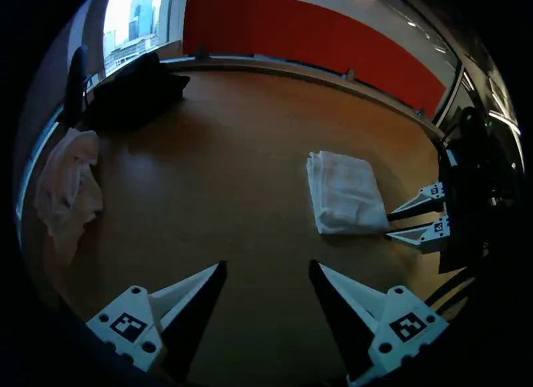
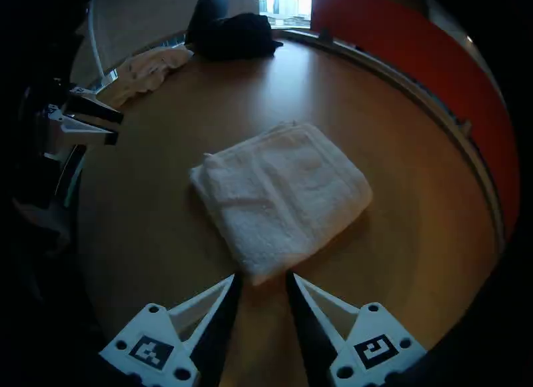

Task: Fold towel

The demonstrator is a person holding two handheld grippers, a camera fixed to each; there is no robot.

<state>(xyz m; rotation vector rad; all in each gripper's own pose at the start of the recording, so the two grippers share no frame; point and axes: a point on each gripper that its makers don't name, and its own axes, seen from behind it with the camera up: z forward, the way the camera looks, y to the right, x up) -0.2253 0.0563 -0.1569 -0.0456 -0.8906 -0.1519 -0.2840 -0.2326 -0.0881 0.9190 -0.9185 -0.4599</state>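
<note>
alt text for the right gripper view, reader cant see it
A folded white towel lies on a wooden table, its near corner at the parted fingers of the right gripper. A crumpled pale cloth and a dark bundle sit at the far edge.

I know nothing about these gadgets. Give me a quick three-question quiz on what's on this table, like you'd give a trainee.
1. True or false: the towel in front of the right gripper lies crumpled in a heap.
2. What sits at the wooden table's far edge, by the window? A) a dark bundle B) a red cup C) stacked plates
3. Fill in: the right gripper points at the towel's near ____.
Key: 1 false, it is folded flat. 2 A. 3 corner.
</note>
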